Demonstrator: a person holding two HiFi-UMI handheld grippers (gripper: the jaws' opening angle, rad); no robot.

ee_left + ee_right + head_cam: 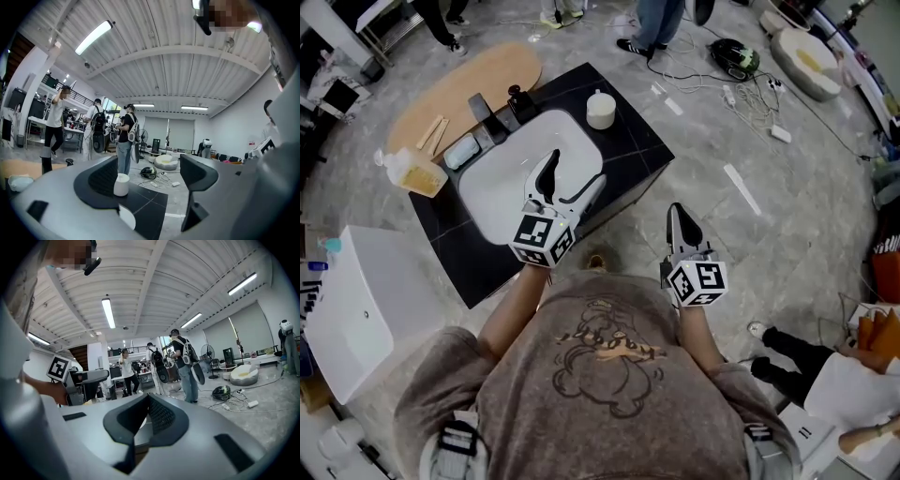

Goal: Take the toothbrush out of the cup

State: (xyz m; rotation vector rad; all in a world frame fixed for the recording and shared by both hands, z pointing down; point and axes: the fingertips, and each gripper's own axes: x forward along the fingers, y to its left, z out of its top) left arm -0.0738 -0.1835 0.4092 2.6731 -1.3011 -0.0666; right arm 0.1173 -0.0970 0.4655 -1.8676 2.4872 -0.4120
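A white cup [600, 110] stands on the far corner of the black counter [633, 141], beyond the white sink [511, 169]. No toothbrush shows in it from either view. My left gripper [577, 171] hovers open over the sink with nothing between its jaws. In the left gripper view the cup [121, 184] sits ahead, just inside the left jaw, and the left gripper [150, 176] is wide apart. My right gripper [680, 225] is shut and empty, held off the counter's front right corner over the floor; in its own view the right gripper [149, 416] has its jaws pressed together.
A faucet [516, 98] and a grey tray [461, 150] stand behind the sink, and a yellowish bottle [417, 172] lies at the counter's left end. A wooden board [459, 89] lies beyond. A white cabinet [356, 309] stands left. Cables and a helmet [736, 58] litter the floor; people stand around.
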